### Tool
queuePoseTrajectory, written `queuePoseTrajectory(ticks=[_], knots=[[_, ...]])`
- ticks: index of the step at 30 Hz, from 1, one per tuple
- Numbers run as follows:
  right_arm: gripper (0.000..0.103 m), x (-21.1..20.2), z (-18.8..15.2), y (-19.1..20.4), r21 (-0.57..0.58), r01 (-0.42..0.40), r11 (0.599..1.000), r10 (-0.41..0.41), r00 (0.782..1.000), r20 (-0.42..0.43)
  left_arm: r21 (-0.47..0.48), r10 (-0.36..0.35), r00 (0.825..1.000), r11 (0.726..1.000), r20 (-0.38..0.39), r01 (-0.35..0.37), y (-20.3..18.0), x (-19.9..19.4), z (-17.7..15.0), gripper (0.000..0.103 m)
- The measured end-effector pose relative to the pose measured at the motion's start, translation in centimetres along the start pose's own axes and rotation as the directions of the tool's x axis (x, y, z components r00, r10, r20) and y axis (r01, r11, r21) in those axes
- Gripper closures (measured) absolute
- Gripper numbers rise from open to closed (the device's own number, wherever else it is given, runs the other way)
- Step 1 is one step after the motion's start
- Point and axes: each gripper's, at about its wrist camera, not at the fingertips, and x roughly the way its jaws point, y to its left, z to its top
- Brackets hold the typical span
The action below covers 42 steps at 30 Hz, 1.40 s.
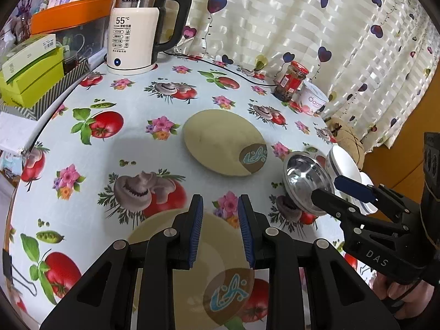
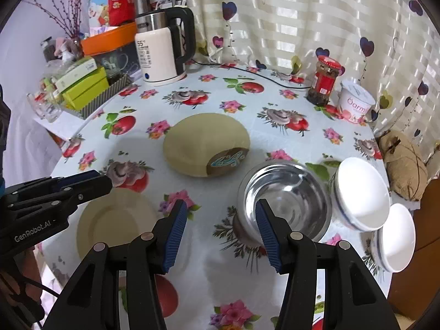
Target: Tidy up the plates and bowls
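tbl (image 2: 209,101) | steel bowl (image 2: 286,198) upright, mouth up | L tool (image 1: 220,228) narrow, empty; R tool (image 2: 221,231) wide, empty

kettle (image 1: 134,31): "55°C" | left hand-held gripper (image 2: 82,183): "GenRobot.AI" | right hand-held gripper (image 1: 334,189): "DAS"

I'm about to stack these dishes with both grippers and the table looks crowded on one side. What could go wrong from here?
1. The two white bowls and sit near the table edge on the right; a nudge while grabbing the steel bowl might push them off.
2. The right gripper is open beside the steel bowl; its smooth rim could slip when pinched.
3. The left gripper hangs over the near plate, open and empty; a flat plate may be hard to grip.
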Motion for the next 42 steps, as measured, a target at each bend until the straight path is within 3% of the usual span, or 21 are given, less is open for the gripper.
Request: queuePoseTrajectory(ticks=[11, 26, 42], knots=[[0.051, 2.3, 2.6, -0.6, -0.007, -0.004, 1.0, 0.004, 1.0, -0.003, -0.017, -0.008, 0.999, 1.0, -0.033, 0.007, 0.9, 2.8, 2.3, 0.076], [0.051, 9.1, 6.7, -3.6, 0.02, -0.059, 0.998, 0.06, 0.994, -0.086, -0.024, 0.048, 0.996, 0.998, -0.079, -0.05, 3.6, 8.9, 6.6, 0.076], [0.052, 14.5, 9.3, -5.7, 0.045, -0.088, 0.995, 0.095, 0.978, -0.186, -0.032, 0.075, 0.988, 0.996, -0.133, -0.08, 5.4, 12.7, 7.5, 0.076]])
